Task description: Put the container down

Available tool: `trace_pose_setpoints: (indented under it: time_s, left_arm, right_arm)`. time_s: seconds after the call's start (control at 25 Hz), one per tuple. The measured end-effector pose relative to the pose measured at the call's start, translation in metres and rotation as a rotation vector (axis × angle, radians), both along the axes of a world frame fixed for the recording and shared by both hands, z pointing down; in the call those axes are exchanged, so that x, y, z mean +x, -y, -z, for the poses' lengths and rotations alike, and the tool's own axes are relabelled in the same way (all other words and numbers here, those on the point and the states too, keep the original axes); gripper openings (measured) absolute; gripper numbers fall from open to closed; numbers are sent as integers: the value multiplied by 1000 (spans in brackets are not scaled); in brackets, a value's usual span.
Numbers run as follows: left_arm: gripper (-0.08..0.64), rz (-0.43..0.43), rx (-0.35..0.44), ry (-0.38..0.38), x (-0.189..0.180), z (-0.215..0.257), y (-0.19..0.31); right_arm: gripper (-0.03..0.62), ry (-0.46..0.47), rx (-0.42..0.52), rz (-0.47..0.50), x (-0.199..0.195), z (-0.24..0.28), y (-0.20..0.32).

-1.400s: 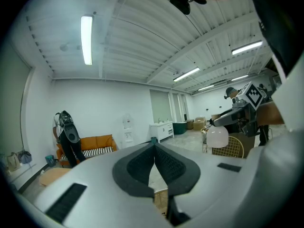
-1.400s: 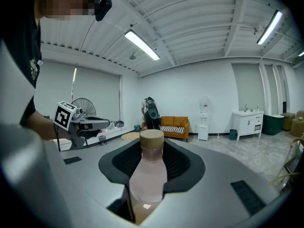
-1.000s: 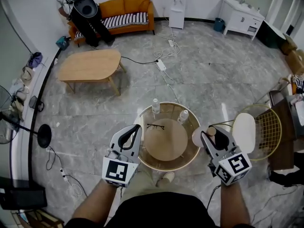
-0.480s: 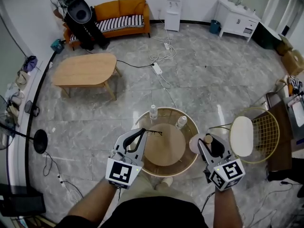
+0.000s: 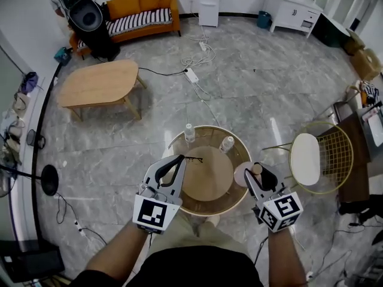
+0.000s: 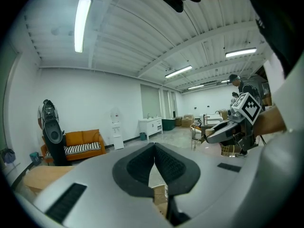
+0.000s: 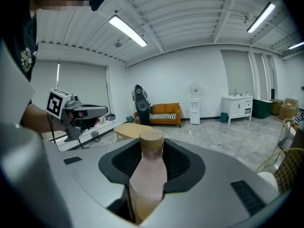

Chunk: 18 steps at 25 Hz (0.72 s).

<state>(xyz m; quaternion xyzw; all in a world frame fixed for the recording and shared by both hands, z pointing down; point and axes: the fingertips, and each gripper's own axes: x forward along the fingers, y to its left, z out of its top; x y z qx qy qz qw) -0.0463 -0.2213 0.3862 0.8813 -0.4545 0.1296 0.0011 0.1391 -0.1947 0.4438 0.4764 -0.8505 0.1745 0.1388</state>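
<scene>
Brightness: bright and even indoors, in all three views.
Source: tube lamps [image 6: 82, 30] on the ceiling, overexposed to plain white.
Glare: a pale streak on the glossy floor [image 5: 276, 130].
Shadows: soft and faint, close under the wooden table [image 5: 99, 82].
Distortion: strong fisheye, walls bowed at the head view's edges; dark corners in both gripper views.
Focus: bottle [image 7: 147, 175] close to the lens slightly soft; the room beyond sharp.

The bottle [image 7: 148, 175] shows smooth, translucent pinkish plastic under a matt tan cap [image 7: 151, 137]. The floor [image 5: 257, 94] gleams, polished marble-look stone; the round table [image 5: 209, 178] top is matt wood.
</scene>
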Motion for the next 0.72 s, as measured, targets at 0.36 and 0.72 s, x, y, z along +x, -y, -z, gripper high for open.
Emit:
trace_pose_setpoints:
  time_s: [0.36,0.72]
  left_arm:
    - [15,-10,-34,4,2,-23,10]
    - [15,-42,-55,9,13,-43,20]
  right_arm:
    - [153,-22,-60,-24,3,-45,5]
    - [153,-36,-99,-40,2,-80,13]
